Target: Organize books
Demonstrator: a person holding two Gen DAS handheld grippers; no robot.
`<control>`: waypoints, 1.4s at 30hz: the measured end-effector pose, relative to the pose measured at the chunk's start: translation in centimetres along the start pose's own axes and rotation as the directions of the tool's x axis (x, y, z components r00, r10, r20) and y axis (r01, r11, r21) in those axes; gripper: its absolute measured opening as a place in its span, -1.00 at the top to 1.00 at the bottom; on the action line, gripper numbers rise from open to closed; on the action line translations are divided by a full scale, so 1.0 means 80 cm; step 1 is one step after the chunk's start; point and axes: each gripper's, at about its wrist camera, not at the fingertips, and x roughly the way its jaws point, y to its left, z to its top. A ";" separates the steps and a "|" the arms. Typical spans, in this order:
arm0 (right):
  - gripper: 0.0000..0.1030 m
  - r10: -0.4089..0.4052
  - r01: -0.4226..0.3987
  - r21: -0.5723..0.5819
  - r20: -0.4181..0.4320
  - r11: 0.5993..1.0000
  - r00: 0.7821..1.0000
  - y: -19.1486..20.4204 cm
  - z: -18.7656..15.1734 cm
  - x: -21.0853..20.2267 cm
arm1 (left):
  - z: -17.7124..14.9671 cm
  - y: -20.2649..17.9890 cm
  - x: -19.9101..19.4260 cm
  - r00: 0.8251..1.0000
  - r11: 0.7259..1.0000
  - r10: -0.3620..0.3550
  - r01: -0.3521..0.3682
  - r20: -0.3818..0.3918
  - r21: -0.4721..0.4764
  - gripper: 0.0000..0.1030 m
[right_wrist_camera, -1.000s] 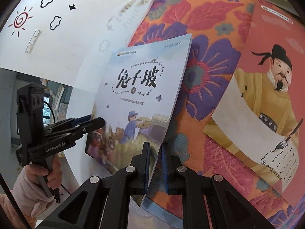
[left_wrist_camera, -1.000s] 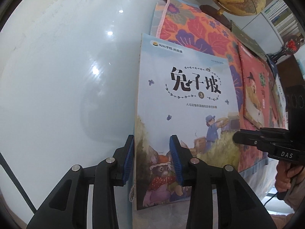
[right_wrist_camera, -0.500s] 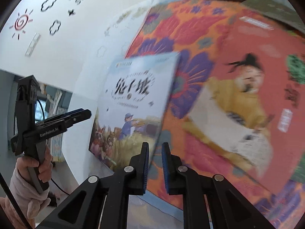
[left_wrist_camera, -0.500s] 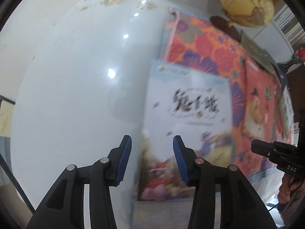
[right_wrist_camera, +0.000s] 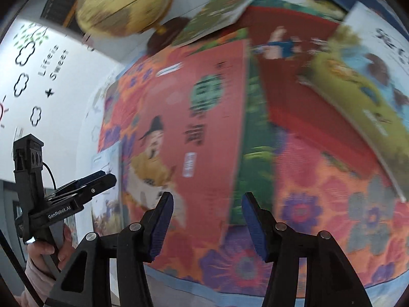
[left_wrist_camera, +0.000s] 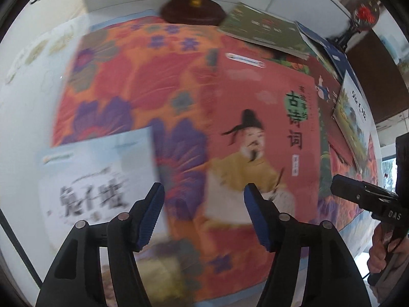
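A: Where did the pale book (left_wrist_camera: 102, 176) lie?

B: Flat at the cloth's (left_wrist_camera: 143, 81) left edge, partly over the bare white table (left_wrist_camera: 23, 117). Nothing gripped it. The left gripper (left_wrist_camera: 202, 213) hung over the cloth strip between it and the red book (left_wrist_camera: 265, 138).

A: And its jaws?

B: They had just been opening, and stood apart with nothing between them. The same went for the right gripper (right_wrist_camera: 207, 221): jaws parted over the red book's lower right edge, empty.

A: How crowded was the cloth?

B: The red book filled the middle. Beyond its far edge a green book (left_wrist_camera: 265, 29) lay beside the globe's (left_wrist_camera: 194, 10) base; a blue one (left_wrist_camera: 324, 48) and another pale one (left_wrist_camera: 355, 120) overlapped near the right edge.

A: Any free room?

B: The cloth's far left part and its near right corner showed bare. Everything was blurred, so finer edges I couldn't tell.
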 end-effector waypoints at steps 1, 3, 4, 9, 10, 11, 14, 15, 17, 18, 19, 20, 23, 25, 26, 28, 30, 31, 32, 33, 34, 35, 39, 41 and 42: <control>-0.05 -0.001 0.001 0.008 0.001 1.000 1.000 -0.009 0.002 -0.003 | 0.004 -0.005 0.005 1.000 1.000 0.014 -0.014 -0.005 0.001 -0.22; -0.05 0.003 -0.003 0.024 -0.002 1.000 1.000 -0.024 0.006 -0.007 | 0.011 -0.009 0.017 0.998 0.998 0.053 -0.054 -0.017 -0.016 -0.22; -0.05 0.010 -0.010 0.031 -0.007 0.999 1.000 -0.031 0.009 -0.007 | 0.013 -0.008 0.022 0.998 0.997 0.064 -0.065 -0.027 -0.032 -0.22; -0.05 0.037 -0.036 0.010 -0.033 0.999 0.999 -0.037 0.014 -0.004 | 0.022 -0.003 0.042 0.998 0.990 0.024 -0.033 -0.064 -0.138 -0.27; -0.05 0.047 -0.047 0.001 -0.041 0.999 0.998 -0.036 0.015 -0.001 | 0.022 -0.004 0.042 0.998 0.989 0.023 -0.032 -0.064 -0.145 -0.27; -0.05 0.053 -0.054 -0.005 -0.051 0.999 0.997 -0.035 0.016 0.002 | 0.023 -0.008 0.044 0.998 0.989 0.020 -0.029 -0.064 -0.144 -0.27; -0.05 0.051 -0.053 -0.017 -0.069 0.998 0.996 -0.033 0.016 0.014 | 0.017 -0.029 0.048 0.997 0.991 0.009 -0.018 -0.073 -0.132 -0.28; -0.05 0.052 -0.054 -0.021 -0.070 0.998 0.996 -0.032 0.016 0.017 | 0.013 -0.041 0.048 0.997 0.993 0.027 -0.035 -0.074 -0.109 -0.30; -0.05 0.063 -0.065 -0.029 -0.073 0.997 0.995 -0.034 0.016 0.016 | 0.001 -0.064 0.049 0.996 0.997 0.035 -0.040 -0.082 -0.060 -0.30; -0.05 0.075 -0.077 -0.026 -0.083 0.997 0.994 -0.036 0.015 0.016 | -0.004 -0.073 0.050 0.996 0.998 0.033 -0.038 -0.086 -0.047 -0.30; -0.05 0.085 -0.087 -0.020 -0.089 0.996 0.992 -0.038 0.014 0.015 | -0.009 -0.080 0.050 0.995 0.999 0.028 -0.032 -0.091 -0.039 -0.30; -0.05 0.098 -0.099 -0.014 -0.094 0.995 0.991 -0.041 0.013 0.015 | -0.014 -0.087 0.051 0.995 0.999 0.011 -0.015 -0.102 -0.033 -0.30; -0.06 0.092 -0.096 -0.029 -0.101 0.995 0.991 -0.043 0.008 0.011 | -0.030 -0.113 0.051 0.994 0.999 0.053 -0.052 -0.100 0.014 -0.35; -0.09 0.065 -0.071 -0.060 -0.102 0.996 0.993 -0.042 0.004 0.006 | -0.038 -0.125 0.052 0.993 0.998 0.057 -0.056 -0.106 0.014 -0.36; -0.09 0.050 -0.058 -0.080 -0.101 0.995 0.994 -0.042 0.001 0.003 | -0.044 -0.128 0.052 0.992 0.999 0.039 -0.040 -0.120 -0.001 -0.36; -0.09 0.032 -0.044 -0.109 -0.113 0.993 0.993 -0.045 -0.007 -0.004 | -0.052 -0.134 0.051 0.991 1.000 0.012 -0.015 -0.131 -0.016 -0.36; -0.09 0.038 -0.052 -0.104 -0.134 0.993 0.990 -0.055 -0.018 -0.012 | -0.064 -0.140 0.049 0.990 1.000 -0.017 0.013 -0.142 -0.028 -0.36; -0.09 0.042 -0.057 -0.098 -0.145 0.994 0.988 -0.061 -0.024 -0.016 | -0.068 -0.143 0.049 0.988 0.999 -0.029 0.024 -0.149 -0.031 -0.36; -0.08 0.042 -0.057 -0.093 -0.156 0.994 0.987 -0.066 -0.031 -0.020 | -0.078 -0.150 0.049 0.986 0.999 -0.045 0.040 -0.161 -0.032 -0.36; -0.08 0.041 -0.057 -0.090 -0.168 0.994 0.985 -0.072 -0.041 -0.026 | -0.084 -0.152 0.047 0.984 0.998 -0.055 0.050 -0.171 -0.031 -0.36; -0.08 0.041 -0.057 -0.089 -0.175 0.994 0.984 -0.076 -0.048 -0.030 | -0.091 -0.158 0.046 0.981 0.998 -0.062 0.058 -0.184 -0.027 -0.36; -0.08 0.039 -0.056 -0.086 -0.187 0.995 0.981 -0.080 -0.057 -0.034 | -0.100 -0.168 0.046 0.978 0.997 -0.072 0.069 -0.198 -0.018 -0.36; -0.08 0.034 -0.047 -0.064 -0.188 0.997 0.982 -0.097 -0.081 -0.053 | -0.122 -0.185 0.040 0.973 0.995 -0.096 0.098 -0.209 -0.002 -0.36; -0.08 0.006 -0.018 -0.067 -0.173 0.998 0.985 -0.103 -0.079 -0.059 | -0.136 -0.188 0.038 0.971 0.995 -0.098 0.102 -0.217 0.008 -0.36; -0.08 -0.020 0.007 -0.080 -0.163 0.997 0.986 -0.103 -0.076 -0.061 | -0.133 -0.189 0.040 0.970 0.994 -0.100 0.105 -0.220 0.010 -0.36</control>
